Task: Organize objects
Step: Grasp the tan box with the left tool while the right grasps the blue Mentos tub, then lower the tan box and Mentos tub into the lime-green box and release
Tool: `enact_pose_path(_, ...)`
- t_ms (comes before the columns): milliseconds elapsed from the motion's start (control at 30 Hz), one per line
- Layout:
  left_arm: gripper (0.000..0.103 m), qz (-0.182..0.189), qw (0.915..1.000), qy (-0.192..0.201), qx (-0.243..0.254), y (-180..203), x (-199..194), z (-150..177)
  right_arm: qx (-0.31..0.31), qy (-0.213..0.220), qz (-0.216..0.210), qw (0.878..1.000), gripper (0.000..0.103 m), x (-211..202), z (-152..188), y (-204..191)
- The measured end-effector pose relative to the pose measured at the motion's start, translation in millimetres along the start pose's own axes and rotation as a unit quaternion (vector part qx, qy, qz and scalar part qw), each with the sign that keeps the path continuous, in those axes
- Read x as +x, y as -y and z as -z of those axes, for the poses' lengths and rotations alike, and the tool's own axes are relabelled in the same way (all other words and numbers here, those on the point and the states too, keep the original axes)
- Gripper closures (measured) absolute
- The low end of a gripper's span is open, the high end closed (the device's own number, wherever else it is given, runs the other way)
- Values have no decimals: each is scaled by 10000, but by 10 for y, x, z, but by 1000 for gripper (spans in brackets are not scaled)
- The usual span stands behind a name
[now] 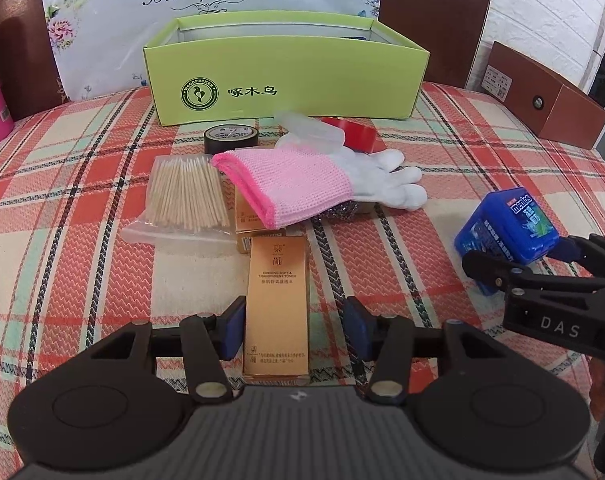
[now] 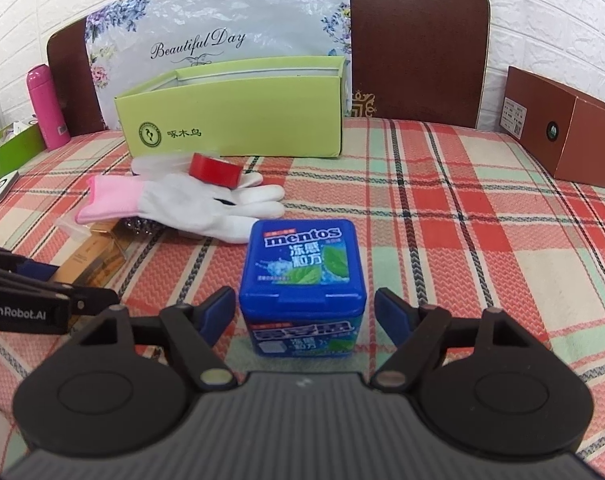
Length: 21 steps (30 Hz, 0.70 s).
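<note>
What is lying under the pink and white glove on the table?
Under the glove show part of a gold box and a metal scouring pad; the red tape roll seems to rest on its fingers. Anything else beneath is covered.

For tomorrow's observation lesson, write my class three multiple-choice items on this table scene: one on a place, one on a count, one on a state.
1. Where does the blue square Mentos tub stand?
A. inside the green box
B. between the right claw's fingers
C. on the pink flask

2. How many rolls of tape lie before the light green cardboard box?
A. one
B. two
C. four

3. How does the pink-cuffed white work glove lie?
A. flat across other items
B. hanging from the box rim
C. held by a claw

Key: 1 B, the tub sits on the plaid cloth with a blue pad on each side, not pressed. 2 B, a black tape roll and a red tape roll show. 3 A, the glove covers a gold carton and a metal scourer.
</note>
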<state>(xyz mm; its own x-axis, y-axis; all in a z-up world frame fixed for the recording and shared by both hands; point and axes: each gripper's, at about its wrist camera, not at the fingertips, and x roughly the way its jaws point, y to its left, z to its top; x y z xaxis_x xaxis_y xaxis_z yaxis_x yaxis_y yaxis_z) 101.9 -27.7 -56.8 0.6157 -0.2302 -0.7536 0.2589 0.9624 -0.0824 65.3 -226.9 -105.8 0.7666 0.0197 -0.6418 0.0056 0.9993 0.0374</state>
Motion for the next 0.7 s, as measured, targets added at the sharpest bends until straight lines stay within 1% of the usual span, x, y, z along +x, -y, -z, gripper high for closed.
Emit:
enact_pose_path(100, 50, 20, 10000, 6, -4, -7, 4, 1, 11, -32, -2, 10000, 30, 20, 3, -2)
enact_pose_path(133, 51, 1, 10000, 11, 7, -6, 3, 3, 15, -36, -4, 10000, 36, 25, 5, -2)
enact_pose_path(167, 60, -27, 10000, 19, 28, -6, -1, 4, 19, -53, -20, 10000, 41, 33, 4, 0)
enact_pose_path(200, 67, -60, 10000, 33, 48, -12, -10, 4, 36, -89, -39, 9999, 48, 44, 2, 6)
enact_pose_path(233, 70, -4, 10000, 26, 16, -36, -25, -2, 48, -105, -50, 9999, 48, 48, 1, 13)
enact_pose_path(300, 70, 178, 9998, -4, -76, -89, -79, 2, 31, -154, -89, 9998, 49, 29, -16, 14)
enact_pose_path(367, 71, 232, 9997, 37, -25, -116, -177, 13, 118, -183, -303, 9993, 49, -35, -47, 35)
enact_pose_path(433, 70, 442, 9989, 138, -57, -170, -319, -14, 213, -95, -568, 9981, 49, -139, -109, 55)
enact_pose_path(467, 71, 564, 9981, 219, -74, -196, -398, -45, 202, 12, -658, 9976, 49, -206, -169, 49)
enact_pose_path(533, 70, 686, 9965, 463, -77, -239, -563, -156, 132, 247, -753, 9968, 49, -309, -304, 33)
enact_pose_path(700, 70, 633, 9907, 1202, 38, -261, -855, -550, 18, 748, -974, 9924, 49, -374, -764, -16)
